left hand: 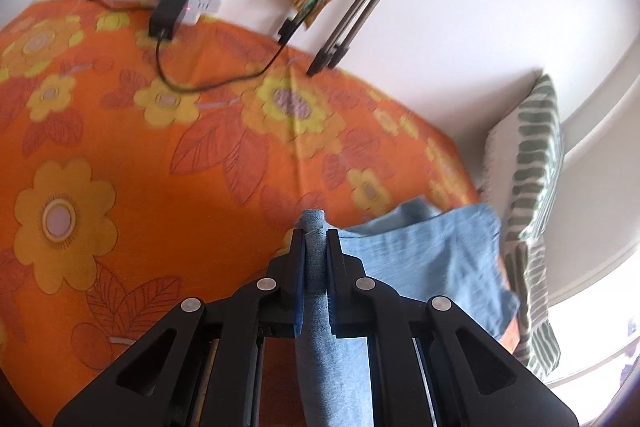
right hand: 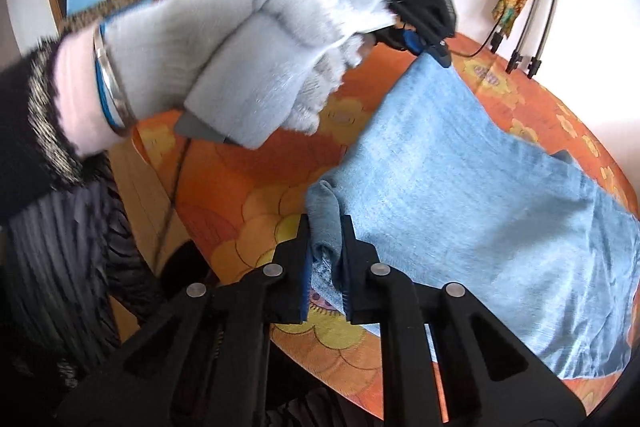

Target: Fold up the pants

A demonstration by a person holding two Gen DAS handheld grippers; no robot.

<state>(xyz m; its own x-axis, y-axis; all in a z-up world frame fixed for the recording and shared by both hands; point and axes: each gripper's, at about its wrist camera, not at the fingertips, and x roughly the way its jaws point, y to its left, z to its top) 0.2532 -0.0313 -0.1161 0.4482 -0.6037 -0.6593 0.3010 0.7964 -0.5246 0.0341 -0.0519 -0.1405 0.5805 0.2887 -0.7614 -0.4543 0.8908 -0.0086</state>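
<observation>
Left gripper and right gripper are each clamped on a bunched corner of the blue pants. One edge is held taut between them; the rest trails onto the orange floral tablecloth toward its right edge.

Floral orange tablecloth, striped pillow.

A pale grey knitted glove covers the left hand; silver and blue bangles circle the wrist above a black fur-trimmed sleeve.
</observation>
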